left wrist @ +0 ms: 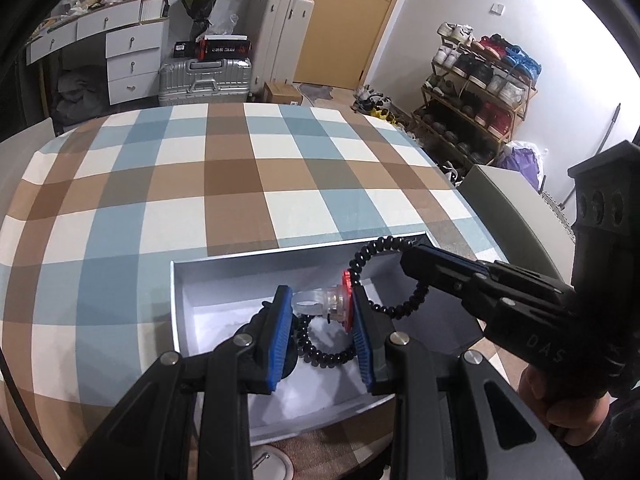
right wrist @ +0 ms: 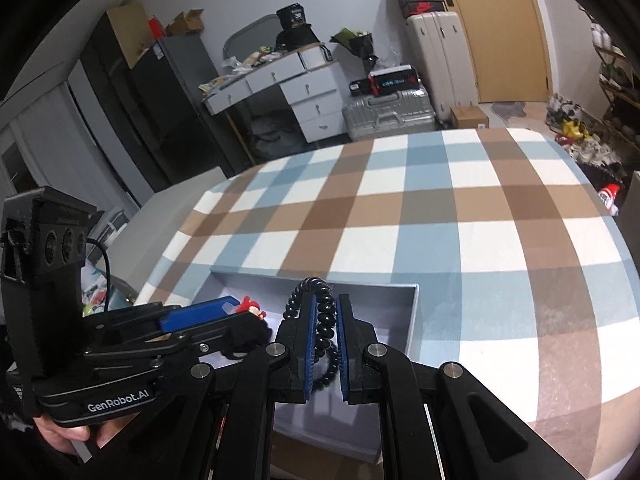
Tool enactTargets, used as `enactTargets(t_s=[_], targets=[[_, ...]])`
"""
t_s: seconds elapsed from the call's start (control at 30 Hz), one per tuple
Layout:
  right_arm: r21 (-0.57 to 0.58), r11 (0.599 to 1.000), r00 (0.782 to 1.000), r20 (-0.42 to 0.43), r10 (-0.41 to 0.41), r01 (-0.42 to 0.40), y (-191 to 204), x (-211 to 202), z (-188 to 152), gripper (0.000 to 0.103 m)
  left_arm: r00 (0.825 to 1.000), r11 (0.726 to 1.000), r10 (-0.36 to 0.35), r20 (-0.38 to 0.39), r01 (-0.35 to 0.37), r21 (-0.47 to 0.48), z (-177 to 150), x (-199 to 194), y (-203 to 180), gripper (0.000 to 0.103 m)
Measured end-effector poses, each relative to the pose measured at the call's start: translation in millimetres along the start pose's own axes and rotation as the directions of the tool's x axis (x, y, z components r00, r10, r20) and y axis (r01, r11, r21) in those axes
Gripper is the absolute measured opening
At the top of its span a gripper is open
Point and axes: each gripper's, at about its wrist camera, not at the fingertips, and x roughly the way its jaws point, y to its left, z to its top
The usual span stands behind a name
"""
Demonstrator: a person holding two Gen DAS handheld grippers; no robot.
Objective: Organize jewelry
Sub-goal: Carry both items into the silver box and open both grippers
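An open grey box (left wrist: 174,300) sits on the plaid tablecloth, with both grippers over it. My left gripper (left wrist: 320,300) is shut on a clear plastic ring with a red top (left wrist: 338,300), which is held between the blue pads (left wrist: 280,332). My right gripper (left wrist: 408,254) comes in from the right, shut on a black beaded bracelet (left wrist: 362,258) that hangs as a loop above the box. In the right wrist view the bracelet (right wrist: 324,322) is pinched between the right gripper (right wrist: 324,300) pads. The left gripper (right wrist: 236,310) with the red ring (right wrist: 250,305) is to its left. Another black beaded loop (left wrist: 322,356) lies in the box.
A round white pin badge (left wrist: 276,462) lies on the cloth by the box's near wall. The plaid table (left wrist: 240,184) stretches beyond the box. A shoe rack (left wrist: 476,96), suitcases (left wrist: 204,80) and a drawer desk (left wrist: 120,56) stand across the room. A person's hand (left wrist: 560,404) holds the right gripper.
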Motion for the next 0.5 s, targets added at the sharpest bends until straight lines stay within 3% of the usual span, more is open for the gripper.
enactTargets(t_s=[0.23, 0.5], targets=[[0.006, 1.0, 1.0, -0.019, -0.008, 0.008, -1.3, 3.0, -2.0, 0.009, 1.0, 1.0, -0.012, -0.025, 0.012, -0.012, 3.6, 5.6, 3.3, 0.024], [0.024, 0.999, 1.0, -0.011, 0.028, -0.028, -1.2, -0.4, -1.9, 0.012, 0.997, 0.997, -0.079, -0.015, 0.078, -0.027, 6.4, 1.4, 0.6, 0.026]])
